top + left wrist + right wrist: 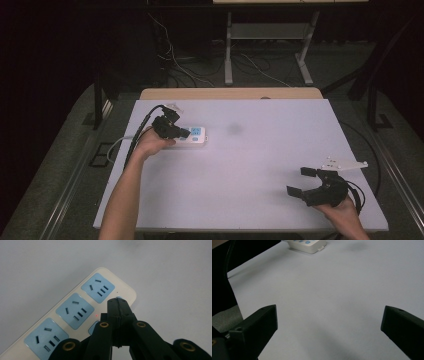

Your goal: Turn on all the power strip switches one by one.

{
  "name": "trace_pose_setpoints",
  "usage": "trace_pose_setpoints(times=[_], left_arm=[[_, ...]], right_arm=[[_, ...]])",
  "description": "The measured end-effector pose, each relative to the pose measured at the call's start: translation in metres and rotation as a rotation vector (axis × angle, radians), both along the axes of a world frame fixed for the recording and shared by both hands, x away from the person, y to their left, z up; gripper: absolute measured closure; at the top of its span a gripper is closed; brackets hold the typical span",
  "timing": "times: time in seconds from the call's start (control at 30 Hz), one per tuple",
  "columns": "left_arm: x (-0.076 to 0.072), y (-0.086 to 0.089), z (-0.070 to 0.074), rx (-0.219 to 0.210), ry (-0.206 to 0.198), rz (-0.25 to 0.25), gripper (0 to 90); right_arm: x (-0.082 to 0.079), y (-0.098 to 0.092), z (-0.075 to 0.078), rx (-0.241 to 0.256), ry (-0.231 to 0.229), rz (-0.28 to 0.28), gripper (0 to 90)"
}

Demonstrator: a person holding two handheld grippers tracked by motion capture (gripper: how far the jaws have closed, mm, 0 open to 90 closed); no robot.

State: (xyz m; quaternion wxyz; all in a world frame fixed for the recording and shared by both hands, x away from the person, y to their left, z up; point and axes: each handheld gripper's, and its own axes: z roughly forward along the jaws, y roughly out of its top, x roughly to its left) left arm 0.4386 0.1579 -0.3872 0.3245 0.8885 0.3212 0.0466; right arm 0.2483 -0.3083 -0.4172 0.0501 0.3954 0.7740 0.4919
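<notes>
A white power strip (197, 136) with three blue sockets (75, 307) lies at the left of the white board. My left gripper (186, 133) is shut with nothing between its jaws. In the left gripper view, its joined tip (117, 301) rests over the strip's far end, beside the last socket and a tiny red light (96, 315). A blue button (92, 328) is partly hidden under the jaws. My right gripper (300, 181) is held open near the front right corner, its jaws wide apart above bare board (329, 315). The strip (308, 246) is far ahead of it.
The white board (260, 160) covers a wooden table (230, 93). The strip's grey cable (116, 145) runs off the left edge. A faint dark smudge (234, 129) marks the board right of the strip. Behind the table are cables and a metal desk frame (229, 50).
</notes>
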Motion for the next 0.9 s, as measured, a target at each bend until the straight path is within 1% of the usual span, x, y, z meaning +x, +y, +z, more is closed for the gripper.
trace_pose_setpoints(times=[0.27, 0.37, 0.47, 0.67, 0.8, 0.87, 0.9], left_arm=[[-0.002, -0.010, 0.011, -0.003, -0.024, -0.030, 89.2], [-0.003, -0.015, 0.014, -0.008, -0.031, -0.045, 89.1], [-0.004, -0.019, 0.014, 0.000, -0.035, -0.060, 89.1], [-0.004, -0.023, 0.012, 0.007, -0.042, -0.064, 89.1], [-0.003, -0.024, 0.008, 0.003, -0.037, -0.054, 89.1], [-0.002, -0.025, 0.005, 0.006, -0.034, -0.055, 89.1], [-0.002, -0.025, 0.004, 0.014, -0.032, -0.054, 89.1]], right_arm=[[0.000, -0.001, 0.000, 0.002, -0.002, 0.000, 0.5], [0.000, -0.001, 0.001, 0.002, -0.001, 0.000, 0.5], [0.000, -0.001, 0.001, 0.004, -0.002, -0.002, 0.5], [0.000, 0.000, 0.001, 0.001, -0.001, 0.001, 0.5], [0.000, 0.000, 0.000, 0.002, -0.002, 0.000, 0.5], [0.001, 0.000, 0.000, 0.002, -0.003, 0.001, 0.5], [0.001, 0.000, 0.000, 0.002, -0.001, 0.001, 0.5]])
